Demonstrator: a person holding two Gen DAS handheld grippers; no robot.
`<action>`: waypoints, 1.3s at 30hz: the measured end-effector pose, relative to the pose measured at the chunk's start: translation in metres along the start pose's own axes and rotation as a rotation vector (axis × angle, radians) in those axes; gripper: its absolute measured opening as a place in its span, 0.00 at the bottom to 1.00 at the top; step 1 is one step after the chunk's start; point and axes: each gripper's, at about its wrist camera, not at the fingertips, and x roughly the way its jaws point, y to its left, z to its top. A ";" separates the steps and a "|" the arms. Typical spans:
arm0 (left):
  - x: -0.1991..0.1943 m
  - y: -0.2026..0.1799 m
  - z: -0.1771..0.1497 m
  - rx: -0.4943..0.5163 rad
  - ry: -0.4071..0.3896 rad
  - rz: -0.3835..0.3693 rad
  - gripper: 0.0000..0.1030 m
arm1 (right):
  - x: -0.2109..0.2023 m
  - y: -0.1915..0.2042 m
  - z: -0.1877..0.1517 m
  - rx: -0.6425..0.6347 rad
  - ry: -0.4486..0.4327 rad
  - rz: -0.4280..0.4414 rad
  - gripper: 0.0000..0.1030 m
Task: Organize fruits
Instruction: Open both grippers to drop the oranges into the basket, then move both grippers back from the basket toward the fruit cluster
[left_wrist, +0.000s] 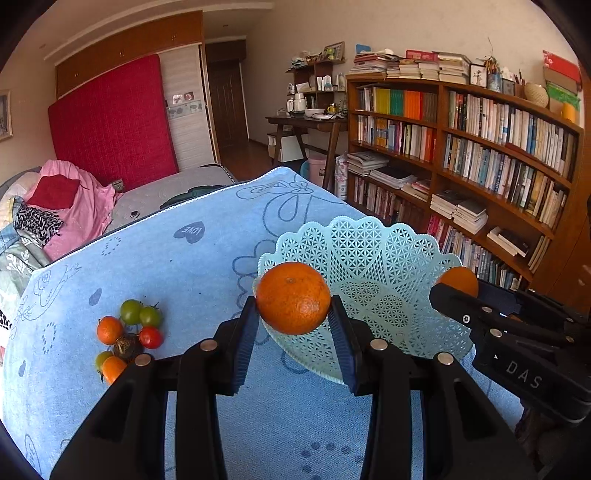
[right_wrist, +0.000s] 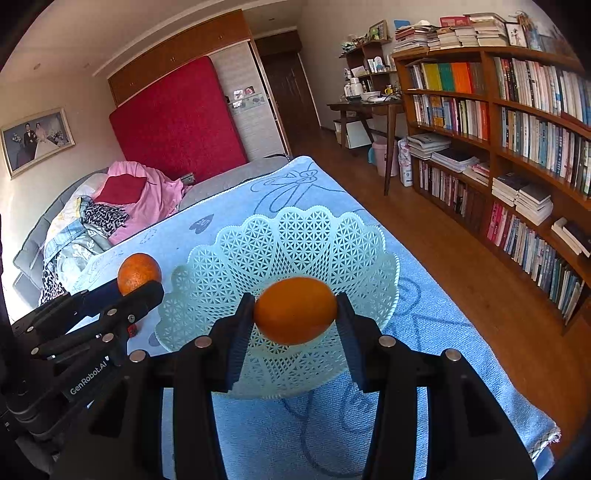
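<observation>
A rough-skinned orange (left_wrist: 293, 295) is pinched between the pads of my left gripper (left_wrist: 293, 308), just over the near-left rim of a pale green lattice basket (left_wrist: 369, 236). My right gripper (right_wrist: 295, 308) is shut on a smoother orange (right_wrist: 295, 314) above the basket's (right_wrist: 303, 229) bowl. Each view shows the other tool. The right gripper (left_wrist: 437, 291) comes in over the basket's right rim with its orange (left_wrist: 460, 278). The left gripper (right_wrist: 153, 290) sits at the left rim with its orange (right_wrist: 138, 271). A cluster of small green, red and orange fruits (left_wrist: 129, 332) lies on the blue towel (left_wrist: 184, 266), left of the basket.
The towel covers a table whose right edge (right_wrist: 461, 325) drops to a wooden floor. A tall bookshelf (right_wrist: 517, 147) lines the right wall. A bed with pink bedding (left_wrist: 74, 199) lies beyond the table's far left, and a desk (left_wrist: 314, 125) stands at the back.
</observation>
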 end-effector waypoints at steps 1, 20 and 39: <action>0.000 0.000 -0.001 -0.001 0.001 -0.007 0.39 | -0.002 -0.001 0.000 0.006 -0.012 -0.006 0.54; -0.010 0.029 -0.002 -0.087 -0.053 0.061 0.87 | -0.015 -0.007 0.004 0.064 -0.078 -0.032 0.75; -0.016 0.046 -0.015 -0.089 -0.072 0.196 0.88 | -0.008 0.023 -0.009 -0.026 -0.060 -0.012 0.80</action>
